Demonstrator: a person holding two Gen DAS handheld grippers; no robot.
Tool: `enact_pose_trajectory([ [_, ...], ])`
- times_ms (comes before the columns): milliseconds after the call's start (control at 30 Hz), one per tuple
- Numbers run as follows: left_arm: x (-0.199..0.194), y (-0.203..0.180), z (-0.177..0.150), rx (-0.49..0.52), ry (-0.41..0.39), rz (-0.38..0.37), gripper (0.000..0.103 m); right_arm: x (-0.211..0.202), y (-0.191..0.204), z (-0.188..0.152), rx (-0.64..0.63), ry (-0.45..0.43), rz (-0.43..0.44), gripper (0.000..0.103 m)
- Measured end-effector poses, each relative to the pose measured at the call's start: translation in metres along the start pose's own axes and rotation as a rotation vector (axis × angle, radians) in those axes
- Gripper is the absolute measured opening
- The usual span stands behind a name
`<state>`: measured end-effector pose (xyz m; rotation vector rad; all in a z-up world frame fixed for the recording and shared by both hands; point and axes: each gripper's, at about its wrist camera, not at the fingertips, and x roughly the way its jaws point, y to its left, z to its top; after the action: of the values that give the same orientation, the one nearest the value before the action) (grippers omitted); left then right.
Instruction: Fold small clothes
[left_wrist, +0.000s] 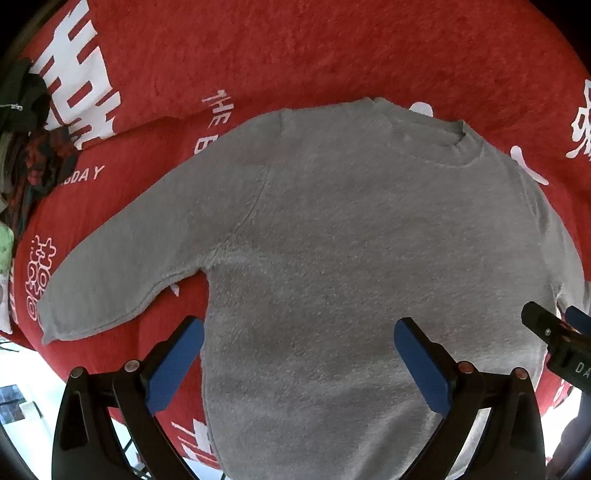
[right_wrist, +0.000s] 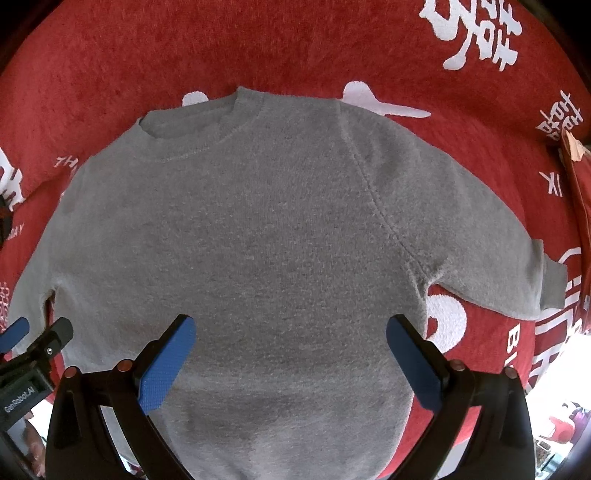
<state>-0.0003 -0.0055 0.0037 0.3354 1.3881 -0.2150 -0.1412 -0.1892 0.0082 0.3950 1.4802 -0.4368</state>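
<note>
The grey sweater (right_wrist: 266, 229) lies flat and unfolded, filling the middle of both frames, neck toward the top, sleeves spread to either side, fuzzy and smooth; no fold looks made, so all folding remains. It rests on a red blanket (left_wrist: 332, 48) with white lettering. Left gripper (left_wrist: 299, 354) and right gripper (right_wrist: 290, 350) hover above the hem, jaws apart, empty.

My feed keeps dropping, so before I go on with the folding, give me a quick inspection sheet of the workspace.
Surface: red blanket with white lettering, spread under everything.
Job's things: grey sweater lying flat, collar away from the cameras, both sleeves spread, not yet folded.
Clutter: dark clothes pile at the blanket's left edge.
Grippers: left claw and right claw both open, above the sweater's lower half, holding nothing.
Cables: nothing seen.
Surroundings: bright, blurred floor beyond the blanket; nothing identifiable.
</note>
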Motion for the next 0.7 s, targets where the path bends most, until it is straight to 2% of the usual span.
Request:
enact_pose_trajectory([
  [700,-0.0025,0.0092,-0.0032,-0.003,0.027,-0.012,0.103,-0.0047,0.0003,-0.0046,0.005,0.008,-0.004,0.103],
])
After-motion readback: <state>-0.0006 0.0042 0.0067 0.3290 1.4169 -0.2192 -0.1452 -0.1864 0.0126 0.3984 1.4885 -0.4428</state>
